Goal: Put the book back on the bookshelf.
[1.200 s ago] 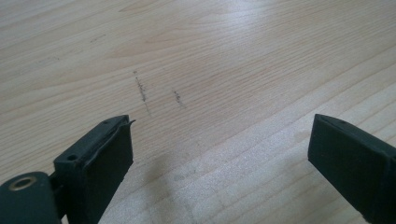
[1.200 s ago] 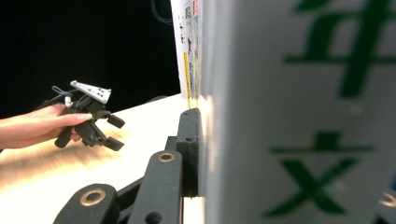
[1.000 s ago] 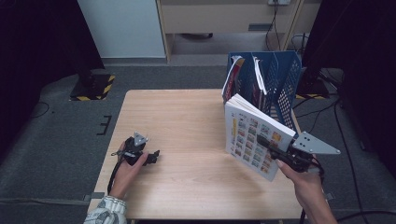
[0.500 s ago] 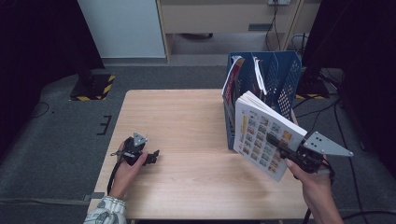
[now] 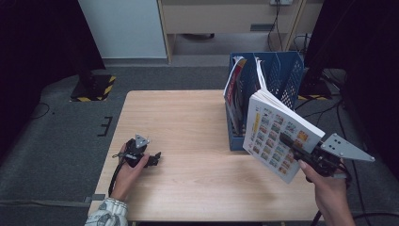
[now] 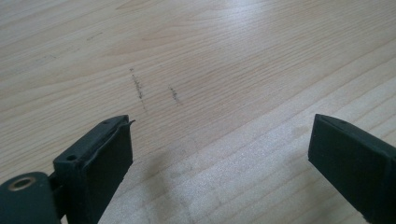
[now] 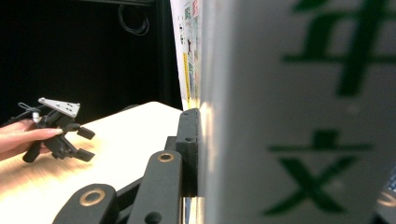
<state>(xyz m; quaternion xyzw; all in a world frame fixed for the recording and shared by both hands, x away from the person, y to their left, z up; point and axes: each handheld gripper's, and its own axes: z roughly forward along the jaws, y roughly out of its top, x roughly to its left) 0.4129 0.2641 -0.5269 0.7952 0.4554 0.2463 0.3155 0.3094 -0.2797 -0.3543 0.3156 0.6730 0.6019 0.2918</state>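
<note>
You have a glossy paper book (image 5: 277, 134), a perforated blue plastic file box (image 5: 282, 70), and a pale matt wood-grain worktop (image 5: 188, 122), faintly scuffed.

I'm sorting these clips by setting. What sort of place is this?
Probably a lab or studio set up for recording, not a home: a bare wooden table on grey carpet, dark surroundings, cables on the floor, and a blue file rack of books.
</note>
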